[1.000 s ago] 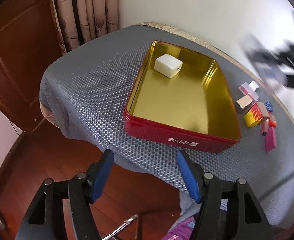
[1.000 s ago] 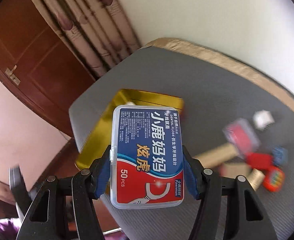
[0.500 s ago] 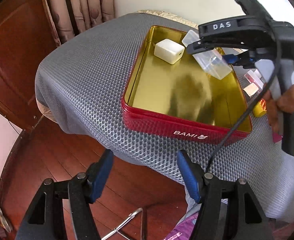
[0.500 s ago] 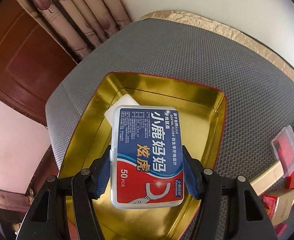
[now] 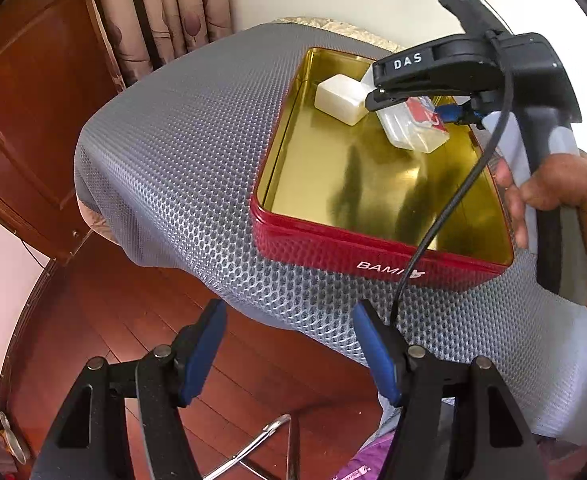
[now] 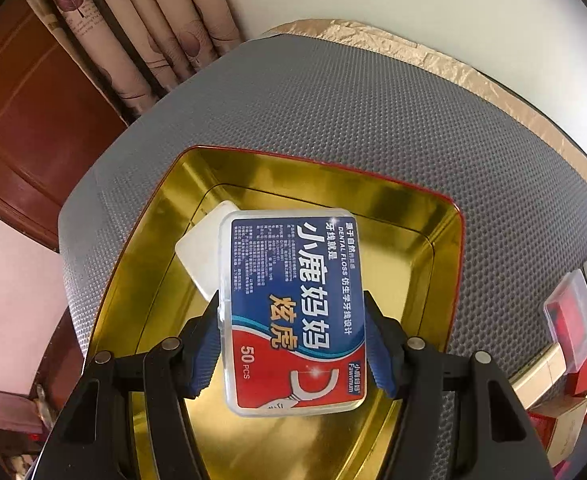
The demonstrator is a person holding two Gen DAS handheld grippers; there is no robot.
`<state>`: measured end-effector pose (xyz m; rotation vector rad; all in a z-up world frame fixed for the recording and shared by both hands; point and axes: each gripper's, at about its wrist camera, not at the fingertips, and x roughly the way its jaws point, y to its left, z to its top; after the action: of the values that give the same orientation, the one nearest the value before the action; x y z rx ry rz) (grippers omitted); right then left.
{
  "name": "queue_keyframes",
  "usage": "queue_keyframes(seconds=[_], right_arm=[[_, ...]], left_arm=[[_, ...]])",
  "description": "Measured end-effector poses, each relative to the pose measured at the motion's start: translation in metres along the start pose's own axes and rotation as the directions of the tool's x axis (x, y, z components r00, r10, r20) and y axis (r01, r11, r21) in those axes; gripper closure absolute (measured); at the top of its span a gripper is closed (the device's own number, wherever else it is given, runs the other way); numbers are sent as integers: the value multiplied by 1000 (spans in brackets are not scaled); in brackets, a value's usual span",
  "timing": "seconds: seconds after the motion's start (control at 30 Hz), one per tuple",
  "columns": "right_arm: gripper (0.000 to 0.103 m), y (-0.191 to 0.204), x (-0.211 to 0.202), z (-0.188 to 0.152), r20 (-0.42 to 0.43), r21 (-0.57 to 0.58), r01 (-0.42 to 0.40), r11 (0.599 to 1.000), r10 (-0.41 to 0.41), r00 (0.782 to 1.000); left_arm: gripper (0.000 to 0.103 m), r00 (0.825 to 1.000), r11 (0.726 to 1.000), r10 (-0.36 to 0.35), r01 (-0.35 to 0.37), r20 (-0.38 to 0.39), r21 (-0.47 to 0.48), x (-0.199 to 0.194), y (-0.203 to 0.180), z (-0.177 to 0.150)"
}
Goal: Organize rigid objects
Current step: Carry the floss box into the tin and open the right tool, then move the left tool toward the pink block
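Floss box [image 6: 293, 312] pinched in right gripper [image 6: 291, 344] jaws above tin [image 6: 445, 248].
Dropped ahead, it could strike the white block [image 6: 199, 256]; left gripper [image 5: 289, 352] jaws spread, empty.

Floss box [image 6: 293, 312] over tin [image 6: 445, 248], beside white block [image 6: 199, 256], tin on table [image 6: 373, 112]

Domestic room: patterned beige fabric curtains [image 5: 165, 12], dark brown panelled wooden door [image 5: 25, 92], reddish wooden plank floor [image 5: 141, 312], grey mesh-covered table [image 5: 181, 136].
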<state>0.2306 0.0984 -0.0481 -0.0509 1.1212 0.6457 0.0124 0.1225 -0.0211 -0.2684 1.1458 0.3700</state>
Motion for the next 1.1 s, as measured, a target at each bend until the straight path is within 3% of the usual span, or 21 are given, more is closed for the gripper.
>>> queue_keyframes(seconds=[0.1,0.17,0.3,0.53,0.73,0.83,0.9,1.0,1.1], right_arm=[[40,0,-2,2,29,-1,29,1000,-29,999],[21,-2,-10,4,67,20,23,1000,-25,997],[20,-5,-33,6,144,39,0,999,-6,990],[17,-35,-95,-18,298,111,-83,990,47,954],[11,-91,-158,-105,386,195,-91,977,9,923],[3,-130,-182,-173,387,257,15,966,-117,915],[3,-159,-190,-215,354,313,94,945,-208,912],[3,-208,-196,-275,264,418,238,877,-367,892],[3,-243,-203,-310,228,494,274,825,-427,875]], left_arm=[[36,1000,1000,1,-1,-5,4,2,0,0],[36,1000,1000,2,-2,-6,9,3,1,0],[36,1000,1000,4,-4,-2,15,4,2,-1],[36,1000,999,12,-13,11,37,1,1,-3],[36,998,996,8,-14,56,93,-9,-8,-7],[36,997,990,-5,-7,83,141,-16,-17,-10],[36,995,984,-28,10,98,179,-22,-26,-15],[36,990,964,-86,54,115,259,-33,-47,-26],[36,983,929,-131,76,129,363,-43,-77,-39]])
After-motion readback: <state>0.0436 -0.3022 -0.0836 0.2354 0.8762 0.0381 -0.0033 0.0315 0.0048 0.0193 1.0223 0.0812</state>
